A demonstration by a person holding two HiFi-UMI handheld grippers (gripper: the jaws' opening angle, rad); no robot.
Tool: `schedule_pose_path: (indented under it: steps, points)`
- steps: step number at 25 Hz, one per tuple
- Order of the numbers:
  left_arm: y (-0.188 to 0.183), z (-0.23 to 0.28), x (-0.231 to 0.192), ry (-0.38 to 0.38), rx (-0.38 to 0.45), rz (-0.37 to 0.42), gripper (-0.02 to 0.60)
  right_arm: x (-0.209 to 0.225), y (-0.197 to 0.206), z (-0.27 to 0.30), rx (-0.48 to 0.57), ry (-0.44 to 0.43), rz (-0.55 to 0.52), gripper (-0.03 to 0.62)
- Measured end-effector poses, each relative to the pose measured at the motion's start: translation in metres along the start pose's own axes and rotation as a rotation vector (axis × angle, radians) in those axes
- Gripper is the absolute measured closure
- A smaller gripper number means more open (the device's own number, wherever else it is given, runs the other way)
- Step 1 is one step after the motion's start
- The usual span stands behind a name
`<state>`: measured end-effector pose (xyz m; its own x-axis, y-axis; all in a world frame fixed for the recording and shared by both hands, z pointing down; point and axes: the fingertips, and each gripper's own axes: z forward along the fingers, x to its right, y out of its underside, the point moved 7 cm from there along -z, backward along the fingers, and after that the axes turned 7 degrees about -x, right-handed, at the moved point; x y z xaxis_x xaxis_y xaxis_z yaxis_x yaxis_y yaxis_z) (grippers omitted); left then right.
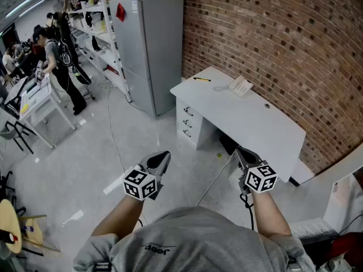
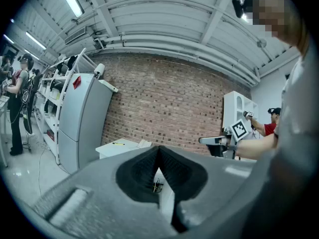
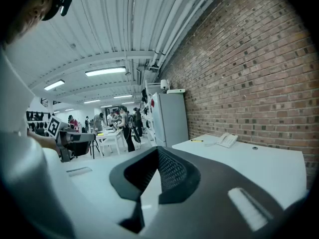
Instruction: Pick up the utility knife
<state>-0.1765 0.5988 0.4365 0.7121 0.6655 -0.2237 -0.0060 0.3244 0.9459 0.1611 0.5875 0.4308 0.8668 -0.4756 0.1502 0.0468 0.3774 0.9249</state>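
Observation:
The utility knife (image 1: 201, 79), yellow and black, lies at the far left end of a white desk (image 1: 266, 123) set against the brick wall. It shows small in the left gripper view (image 2: 118, 144) and the right gripper view (image 3: 196, 140). My left gripper (image 1: 160, 158) and right gripper (image 1: 243, 154) hang over the floor, well short of the desk and far from the knife. Both point roughly level toward the wall. The left gripper's (image 2: 158, 151) jaws are shut with nothing between them, and so are the right gripper's (image 3: 158, 151).
A white telephone (image 1: 240, 86) sits on the desk just right of the knife. A tall grey cabinet (image 1: 150, 50) stands left of the desk, with shelving (image 1: 96, 21) behind it. People stand at white tables (image 1: 39, 98) far left. A cable (image 1: 212, 180) runs across the floor.

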Motion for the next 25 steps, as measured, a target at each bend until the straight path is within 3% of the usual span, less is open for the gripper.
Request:
schedule_pose_path:
  steps: [14, 25]
  points:
    - [-0.007, 0.017, 0.011, -0.001, -0.007, 0.012, 0.583, 0.015, -0.009, 0.001, -0.007, -0.03, 0.009, 0.586]
    - [-0.006, 0.037, 0.075, -0.042, 0.02, 0.025, 0.583, 0.047, -0.009, -0.04, -0.005, -0.092, -0.012, 0.585]
